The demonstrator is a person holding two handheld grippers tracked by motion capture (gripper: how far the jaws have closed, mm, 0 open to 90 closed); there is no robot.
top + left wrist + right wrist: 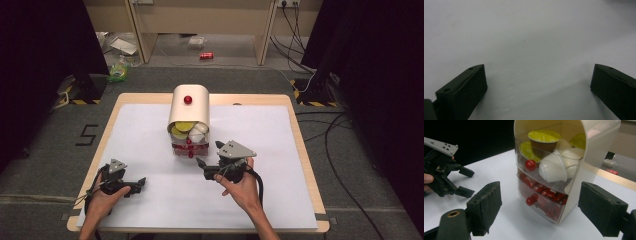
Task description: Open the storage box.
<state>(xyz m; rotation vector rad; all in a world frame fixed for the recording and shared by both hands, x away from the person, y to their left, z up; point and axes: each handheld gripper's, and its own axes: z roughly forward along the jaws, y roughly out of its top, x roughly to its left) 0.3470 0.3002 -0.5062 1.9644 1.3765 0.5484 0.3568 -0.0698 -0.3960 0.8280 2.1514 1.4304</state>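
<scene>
Nearest me, my left gripper (pixel 140 184) lies low over the white sheet (pixel 150 145) at the near left of the table (pixel 300 145), its jaws spread wide with nothing but bare sheet between them, as the left gripper view shows. My right gripper (pixel 209 161) is a little farther in and to the right, held off the sheet with its grey plate on top, its jaws parted and empty; in the right gripper view they frame the drawer unit without touching it. Just beyond those jaws stands the cream capsule organiser (pixel 596 142), a small cabinet with a rounded hood and clear drawers, upright near the middle of the sheet. Its lower drawer (pixel 541 205) has a red knob (pixel 530 200) and holds red-wrapped pieces; any print on the wrappers is too small for me to read. The upper drawer (pixel 544 173), also with a red knob (pixel 530 165), holds coffee capsules: white ones (pixel 554 168) and brown ones with yellow-green foil lids (pixel 544 136), with no lettering I can make out. From above, a third red knob (pixel 188 99) sits on the hood. Farther off, on the floor left of the table, a black "5" (pixel 86 135) is marked, and a small red can (pixel 206 56) lies beyond the table, its label unreadable.
</scene>
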